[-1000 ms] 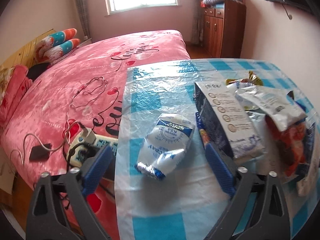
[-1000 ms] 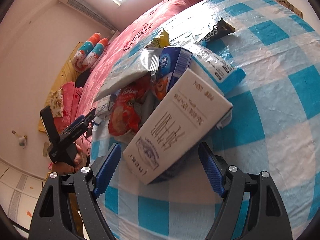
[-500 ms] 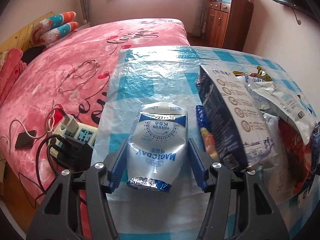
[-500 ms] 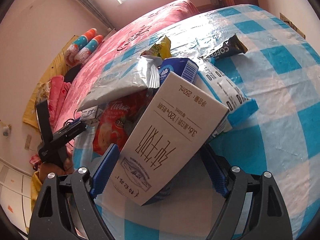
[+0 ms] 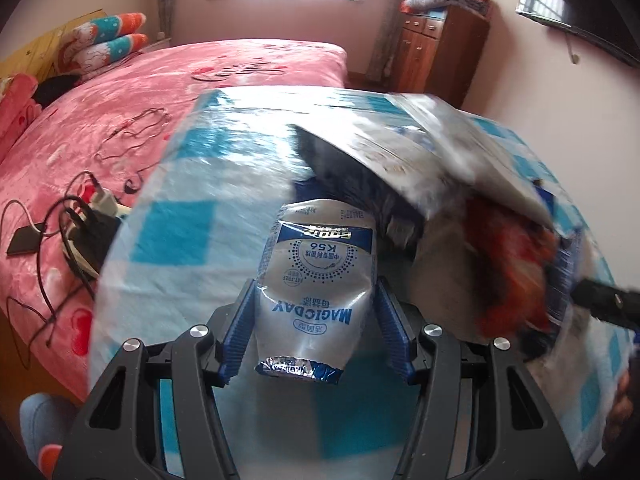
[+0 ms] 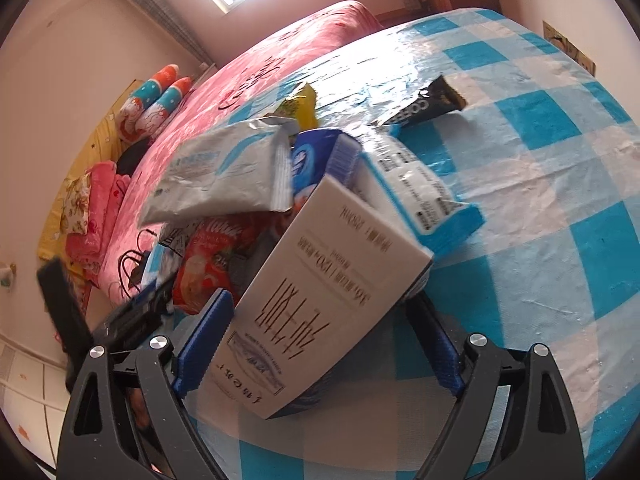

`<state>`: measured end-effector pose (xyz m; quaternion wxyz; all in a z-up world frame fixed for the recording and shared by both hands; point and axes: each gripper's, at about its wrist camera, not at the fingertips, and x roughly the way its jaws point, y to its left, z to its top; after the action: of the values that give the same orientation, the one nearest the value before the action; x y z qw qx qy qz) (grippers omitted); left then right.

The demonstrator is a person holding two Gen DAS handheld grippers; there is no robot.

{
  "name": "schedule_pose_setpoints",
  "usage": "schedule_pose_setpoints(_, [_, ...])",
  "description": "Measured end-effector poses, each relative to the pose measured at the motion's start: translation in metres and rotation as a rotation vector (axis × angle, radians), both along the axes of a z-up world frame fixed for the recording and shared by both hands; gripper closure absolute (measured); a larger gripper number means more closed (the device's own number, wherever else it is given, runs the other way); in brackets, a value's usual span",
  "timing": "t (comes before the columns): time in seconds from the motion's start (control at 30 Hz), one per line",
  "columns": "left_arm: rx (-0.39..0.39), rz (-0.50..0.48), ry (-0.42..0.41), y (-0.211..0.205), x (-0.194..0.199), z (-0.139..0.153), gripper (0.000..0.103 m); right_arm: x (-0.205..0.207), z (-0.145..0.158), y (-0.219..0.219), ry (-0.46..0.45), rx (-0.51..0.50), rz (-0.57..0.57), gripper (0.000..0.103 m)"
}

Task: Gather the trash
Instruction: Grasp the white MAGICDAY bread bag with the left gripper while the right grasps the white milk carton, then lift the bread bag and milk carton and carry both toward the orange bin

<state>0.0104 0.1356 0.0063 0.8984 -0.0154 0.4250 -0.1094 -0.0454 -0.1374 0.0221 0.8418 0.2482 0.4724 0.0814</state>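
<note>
Since a second ago I am seeing my left gripper [image 5: 316,324] go from hanging wide over the blue-checked tablecloth [image 5: 176,236] to clamping the crumpled white-and-blue pouch [image 5: 316,280], which is now riding between the blue pads with both of them pressing its sides and its folded foil end hanging toward me. I am judging that it is pinched across its narrow waist because that is where the soft pack gives the pads something to bite, and the smeared cloth and pile behind it suggest I am already carrying it toward the heap of trash [image 5: 496,240] on the right. Over on my other hand, the right gripper [image 6: 320,344] is straddling the tall white carton [image 6: 320,300], and its jaws are opening; the left pad is lying right against the carton's edge while the right pad is standing clear, so I am reading this as a release, not a hold. The carton is leaning on the pile, apparently parked there so the rubbish stays in one place for collecting. The right view is giving me what the left cannot: the silver-and-blue bag [image 6: 224,176] draped on top, the red snack packet [image 6: 208,264] beneath it, a yellow wrapper [image 6: 302,106] and a dark coffee sachet [image 6: 424,106] lying apart on the cloth. The left view alone is showing the pouch in its grip, plus the pink bed [image 5: 120,120] with a tangle of cables and a power strip [image 5: 104,208] beside the cloth.
</note>
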Motion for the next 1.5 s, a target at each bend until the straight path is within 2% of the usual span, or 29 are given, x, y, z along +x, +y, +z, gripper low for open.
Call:
schedule_pose_setpoints(0.13, [-0.02,-0.04,0.003,-0.019,-0.02,0.0,0.044,-0.004,0.0,-0.005,0.006,0.045,-0.008,0.015])
schedule_pose_setpoints(0.33, [-0.054,-0.088,0.002,-0.043,-0.044,0.002,0.044,-0.011,0.002,-0.004,-0.034,0.077,0.004,0.016])
schedule_pose_setpoints(0.4, [-0.065,-0.1,0.003,-0.049,-0.05,0.002,0.044,-0.012,0.001,-0.004,-0.034,0.071,-0.003,0.025])
schedule_pose_setpoints(0.47, [-0.078,-0.105,0.005,-0.056,-0.058,0.002,0.044,-0.013,-0.002,-0.003,-0.029,0.073,-0.005,0.028])
schedule_pose_setpoints(0.8, [-0.118,-0.155,0.029,-0.072,-0.086,0.003,0.046,-0.033,0.0,0.01,-0.053,-0.052,0.042,0.021])
schedule_pose_setpoints(0.93, [-0.125,-0.182,0.04,-0.073,-0.096,0.004,0.046,-0.042,0.001,0.009,-0.063,-0.173,0.072,0.021])
schedule_pose_setpoints(1.13, [-0.149,-0.199,0.068,-0.07,-0.111,0.004,0.046,-0.056,0.002,-0.002,-0.056,-0.318,0.051,0.017])
schedule_pose_setpoints(1.27, [-0.146,-0.183,0.067,-0.065,-0.117,0.004,0.046,-0.065,0.007,-0.012,-0.053,-0.306,0.01,0.014])
schedule_pose_setpoints(1.4, [-0.135,-0.163,0.06,-0.064,-0.115,0.004,0.045,-0.071,0.007,-0.007,-0.043,-0.249,0.009,0.014])
schedule_pose_setpoints(1.5, [-0.124,-0.155,0.046,-0.066,-0.112,0.003,0.042,-0.068,0.003,-0.004,-0.029,-0.25,0.003,0.014])
